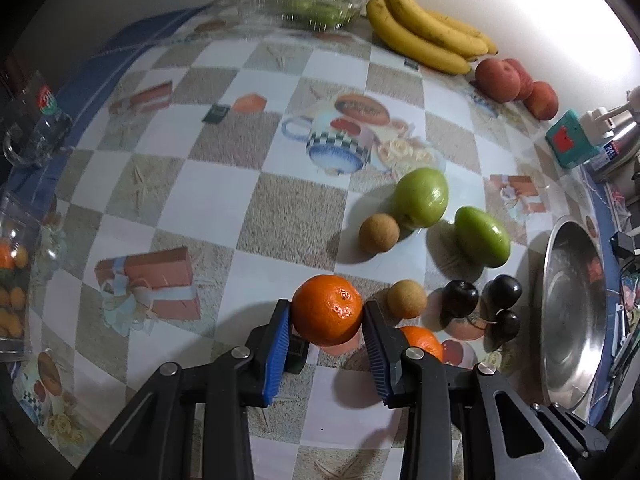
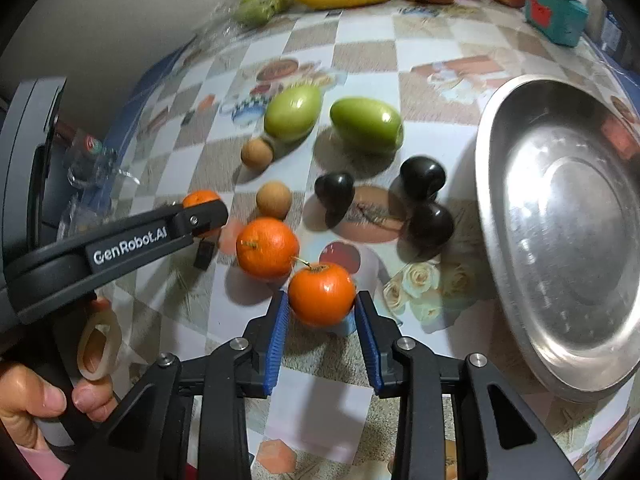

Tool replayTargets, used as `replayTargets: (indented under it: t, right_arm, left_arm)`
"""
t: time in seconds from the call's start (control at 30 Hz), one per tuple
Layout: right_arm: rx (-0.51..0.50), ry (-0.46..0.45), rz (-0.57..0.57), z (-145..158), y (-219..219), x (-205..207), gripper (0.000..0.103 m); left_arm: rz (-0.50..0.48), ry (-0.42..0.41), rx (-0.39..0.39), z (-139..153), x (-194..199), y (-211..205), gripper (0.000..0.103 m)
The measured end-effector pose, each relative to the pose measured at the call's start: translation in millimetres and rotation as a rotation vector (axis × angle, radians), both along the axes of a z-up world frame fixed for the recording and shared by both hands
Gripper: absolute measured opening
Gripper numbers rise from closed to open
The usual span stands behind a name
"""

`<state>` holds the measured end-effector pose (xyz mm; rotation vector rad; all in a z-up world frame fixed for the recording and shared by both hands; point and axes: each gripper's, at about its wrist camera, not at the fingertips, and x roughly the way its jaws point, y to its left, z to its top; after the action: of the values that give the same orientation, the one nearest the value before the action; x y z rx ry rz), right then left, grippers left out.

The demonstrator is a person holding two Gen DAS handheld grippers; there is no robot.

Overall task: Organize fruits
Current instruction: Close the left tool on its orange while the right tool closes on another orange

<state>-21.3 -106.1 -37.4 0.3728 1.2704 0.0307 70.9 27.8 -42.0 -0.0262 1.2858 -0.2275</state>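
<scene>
Left edge: in the left wrist view we are seeing a glass mug at the upper left, standing on the surface, which is wearing a checkered printed cloth.
Left tongs: we are holding the left tongs low in the frame, and their blue pads are clamping an orange from both sides; in the right wrist view this same orange is showing only partly behind the black finger at middle left.
Hand: a hand is gripping the left handle at the lower left of the right wrist view.
Loose orange: a second orange is lying free just left of centre, beside the one we are gripping with the right tongs.
Right tongs: the right tongs are closing on a third orange, with both pads pressing on its sides at lower centre.
Small brown fruits: two round tan fruits are sitting above the oranges.
Green fruits: two green fruits are resting side by side at upper centre.
Dark fruits: three black fruits are lying right of centre, near the bowl.
Top edge: bananas and red apples are lining the far side.
Right: a steel bowl is filling the right of the frame.
</scene>
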Motion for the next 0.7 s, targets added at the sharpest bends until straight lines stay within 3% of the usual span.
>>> replayTargets:
  t: [0.1,0.3,0.47,0.7]
  right_arm:
    - [0.018,-0.018,-0.016,5,-4,-1,0.027]
    - [0.014,-0.014,-0.013,6,-4,1,0.027]
    - [-0.002,0.013,-0.002,1,-1,3,0.042]
    - [0.038,0.031,0.011,-6,1,5,0.042]
  left_arm:
    - [-0.008,-0.026,-0.002,8,-2,0,0.038]
    - [-0.005,-0.01,0.004,5,0,0,0.038]
    - [-0.012,0.012,0.011,-2,0,-4,0.039]
    - [-0.017,0.017,0.014,-1,-1,-4,0.039]
